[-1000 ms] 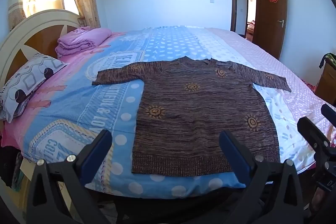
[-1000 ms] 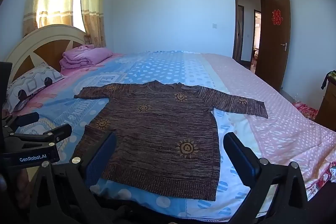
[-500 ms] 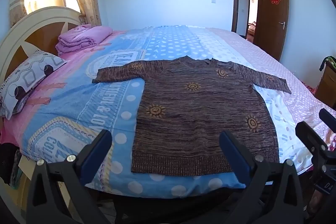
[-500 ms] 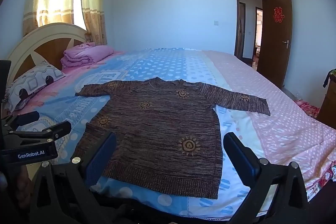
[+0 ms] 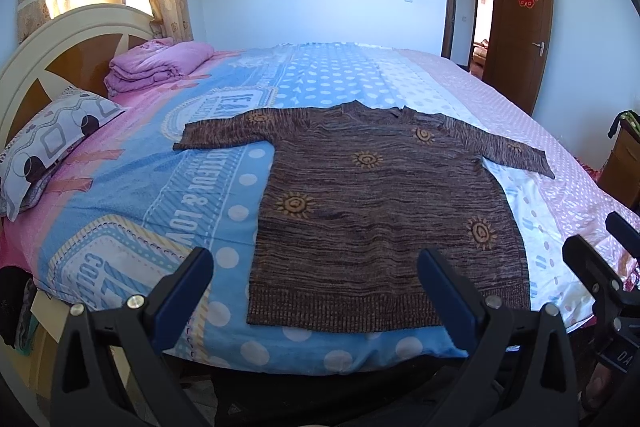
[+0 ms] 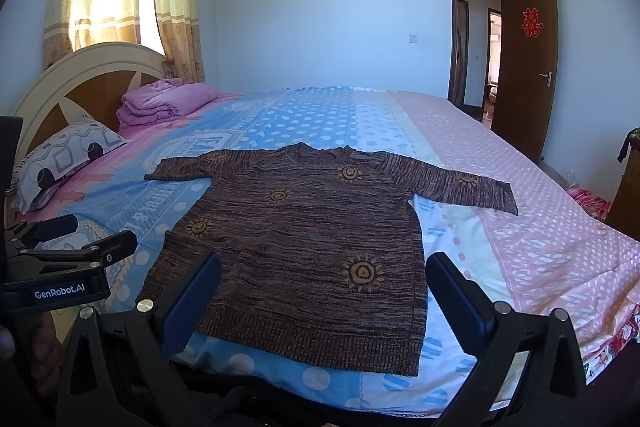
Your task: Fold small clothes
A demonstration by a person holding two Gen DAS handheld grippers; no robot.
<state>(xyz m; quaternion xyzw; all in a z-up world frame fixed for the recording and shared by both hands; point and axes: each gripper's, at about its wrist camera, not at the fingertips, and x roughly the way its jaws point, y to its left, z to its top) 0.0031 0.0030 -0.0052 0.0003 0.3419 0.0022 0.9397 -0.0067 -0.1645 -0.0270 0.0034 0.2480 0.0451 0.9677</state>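
Brown knit sweater (image 5: 376, 211), sun motifs, flat, sleeves spread, on bedspread (image 5: 132, 187)

Bed (image 5: 132, 195): brown sweater (image 5: 372, 211) (flat), pillow (image 5: 48, 147), pink blanket (image 5: 160, 65)

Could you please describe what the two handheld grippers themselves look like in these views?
Both the left gripper and right gripper have black angular frames with silver screws and dark blue textured fingers. The left one carries white "GenRobot.AI" lettering. No cables or sleeves show.

Sweater (image 5: 380, 211) looks like coarse, matt ribbed knit; the bedsheet (image 5: 132, 195) is smooth printed cotton-ish cloth. Headboard (image 6: 80, 87) upper left: glossy painted wood.
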